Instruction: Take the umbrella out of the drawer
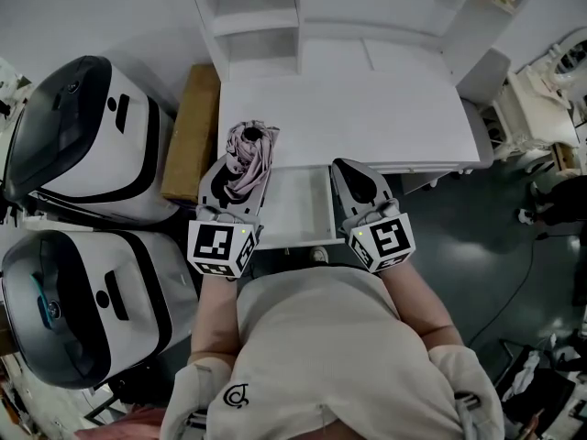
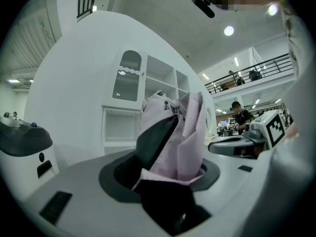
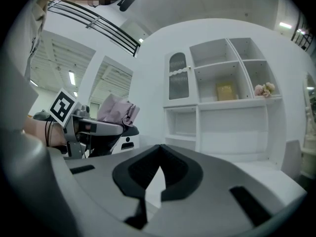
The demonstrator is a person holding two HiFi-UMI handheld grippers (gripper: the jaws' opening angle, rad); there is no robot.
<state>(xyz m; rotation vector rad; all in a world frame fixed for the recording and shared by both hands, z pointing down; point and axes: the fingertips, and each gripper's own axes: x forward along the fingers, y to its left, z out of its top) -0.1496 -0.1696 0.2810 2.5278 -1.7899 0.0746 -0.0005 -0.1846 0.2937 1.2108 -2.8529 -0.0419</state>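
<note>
Over the desk's open drawer, the folded umbrella is held, already out, by the left claw; right claw closed, empty.

The umbrella is pale pink with a dark tip, set against a white bench, a white drawer and white shelves. The left hand-held gripper and the right hand-held gripper are both grey with black pads, each bearing a cube of black-and-white square markers. Along the bench's left edge is a brown cardboard box, beside two white machines with black bands, over a dark grey floor.
</note>
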